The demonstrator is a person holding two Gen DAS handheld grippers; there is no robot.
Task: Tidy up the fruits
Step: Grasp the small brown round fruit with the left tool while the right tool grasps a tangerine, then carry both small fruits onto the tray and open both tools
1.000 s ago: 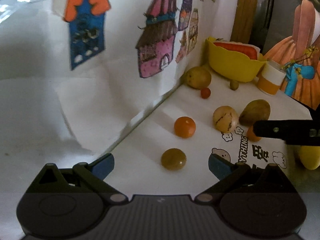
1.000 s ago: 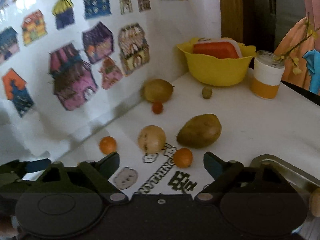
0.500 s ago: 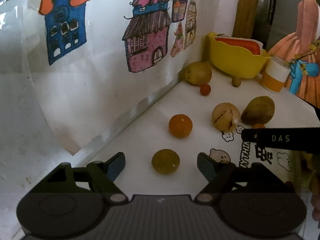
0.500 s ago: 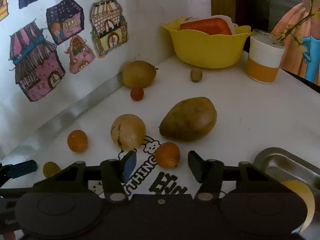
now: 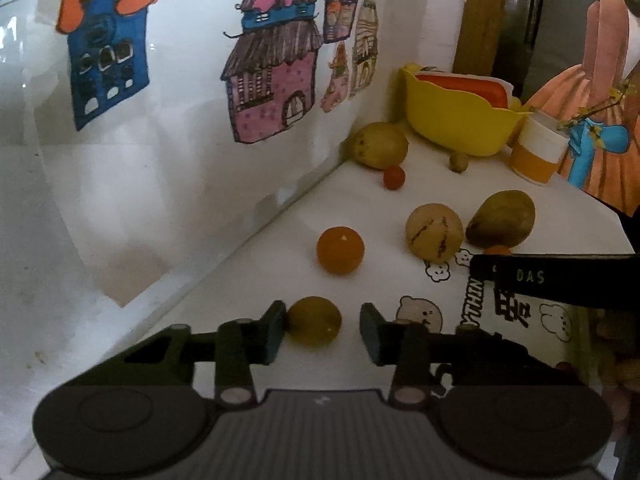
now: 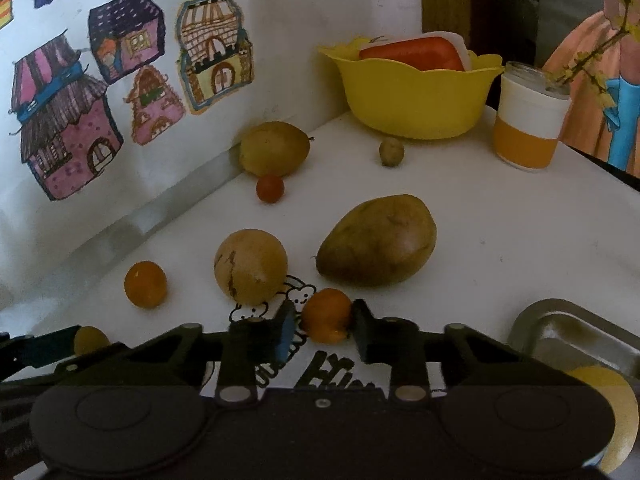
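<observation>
Fruit lies loose on the worktop (image 6: 500,240). Right gripper (image 6: 324,326) fingers pinch the small orange fruit (image 6: 326,314); left gripper (image 5: 323,330) fingers straddle the yellowish-brown fruit (image 5: 314,320), unclosed. Both look light, round, apt to roll: grip across the middle.

Both views are dim and slightly soft, with fisheye bending and black corners at the edges. Pale glare washes the wall (image 5: 132,184) at left, while the fruits cast faint shadows on the bench (image 6: 500,232).

House drawings (image 5: 276,80), orange-banded jar (image 6: 528,120)
</observation>
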